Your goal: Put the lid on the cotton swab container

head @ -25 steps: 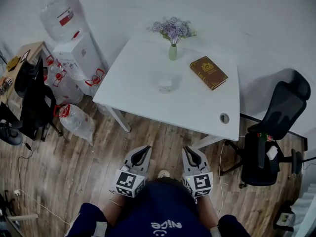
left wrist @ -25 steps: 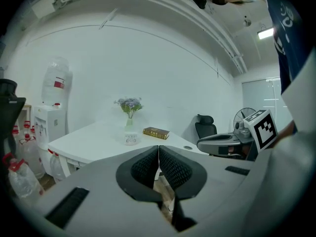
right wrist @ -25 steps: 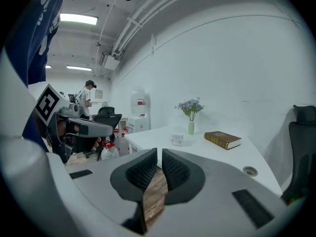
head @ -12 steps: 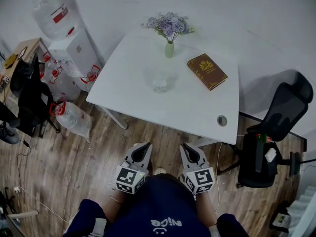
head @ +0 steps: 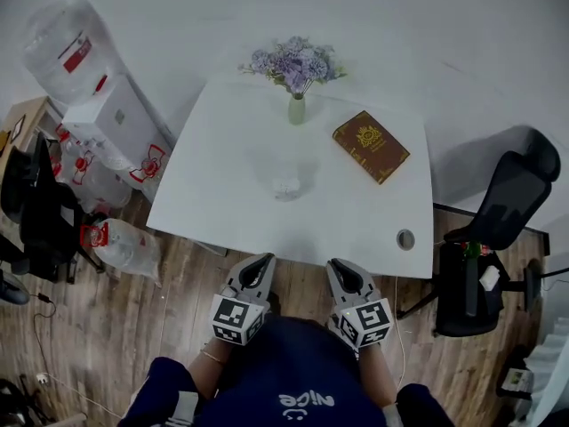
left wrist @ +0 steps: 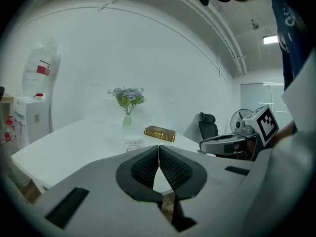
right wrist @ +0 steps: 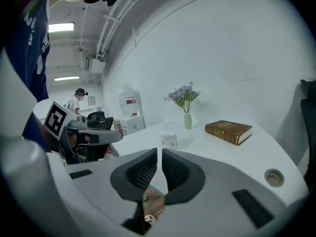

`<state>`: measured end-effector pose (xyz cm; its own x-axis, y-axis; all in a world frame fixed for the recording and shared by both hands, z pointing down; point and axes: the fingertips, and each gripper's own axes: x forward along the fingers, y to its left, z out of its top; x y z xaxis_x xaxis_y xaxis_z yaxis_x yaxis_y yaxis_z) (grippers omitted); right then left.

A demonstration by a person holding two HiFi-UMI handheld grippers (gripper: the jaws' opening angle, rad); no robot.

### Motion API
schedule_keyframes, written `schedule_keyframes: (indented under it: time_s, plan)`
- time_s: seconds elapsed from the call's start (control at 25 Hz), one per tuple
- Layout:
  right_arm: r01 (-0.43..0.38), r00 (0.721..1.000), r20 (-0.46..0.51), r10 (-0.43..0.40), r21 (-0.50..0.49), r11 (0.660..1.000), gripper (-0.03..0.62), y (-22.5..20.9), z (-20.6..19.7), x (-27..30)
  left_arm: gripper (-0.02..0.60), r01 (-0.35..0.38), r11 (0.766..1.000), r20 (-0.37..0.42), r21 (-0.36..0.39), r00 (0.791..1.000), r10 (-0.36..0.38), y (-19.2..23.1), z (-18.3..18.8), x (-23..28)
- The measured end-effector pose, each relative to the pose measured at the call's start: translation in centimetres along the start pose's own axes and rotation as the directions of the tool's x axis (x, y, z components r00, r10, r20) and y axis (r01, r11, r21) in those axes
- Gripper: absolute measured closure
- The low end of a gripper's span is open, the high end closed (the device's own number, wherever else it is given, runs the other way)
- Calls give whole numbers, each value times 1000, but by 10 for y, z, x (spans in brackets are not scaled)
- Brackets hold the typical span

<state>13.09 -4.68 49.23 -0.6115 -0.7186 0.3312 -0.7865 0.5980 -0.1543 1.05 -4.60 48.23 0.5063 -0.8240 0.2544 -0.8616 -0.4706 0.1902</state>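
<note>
The cotton swab container (head: 286, 186) is a small pale tub standing near the middle of the white table (head: 213, 212). It also shows in the left gripper view as the container (left wrist: 132, 143) and in the right gripper view as the container (right wrist: 169, 140). I cannot make out a separate lid at this distance. My left gripper (head: 259, 265) and right gripper (head: 341, 269) hang side by side just short of the table's near edge, well away from the container. Both are shut with nothing between the jaws, as seen at the left gripper (left wrist: 158, 147) and right gripper (right wrist: 159, 152).
A green vase of purple flowers (head: 296, 108) stands at the table's far side, with a brown book (head: 371, 147) to its right. A cable hole (head: 405, 238) sits at the near right corner. A black office chair (head: 498, 229) stands right of the table; a water dispenser (head: 107, 118) and bottles are to its left.
The table has come closer in the head view, and its near edge now lies just ahead of both grippers. Both grippers stay shut and keep their places side by side.
</note>
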Motion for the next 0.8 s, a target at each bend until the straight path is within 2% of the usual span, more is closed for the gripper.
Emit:
schedule_keyframes:
  time_s: [0.2, 0.4, 0.48, 0.8]
  plan:
    - [8, 1000, -20, -7, 35, 999, 537, -5, 18, 47, 561, 20, 999, -15, 34, 1000, -20, 46, 14, 33]
    - [28, 999, -26, -27, 46, 999, 536, -6, 31, 90, 561, 111, 991, -31, 72, 994, -109, 81, 26, 62]
    - [41, 998, -43, -39, 49, 998, 537, -6, 31, 105, 561, 126, 988, -35, 84, 992, -124, 95, 30, 69]
    - [78, 996, -51, -74, 83, 993, 537, -5, 36, 138, 561, 170, 982, -51, 80, 985, -166, 130, 35, 81]
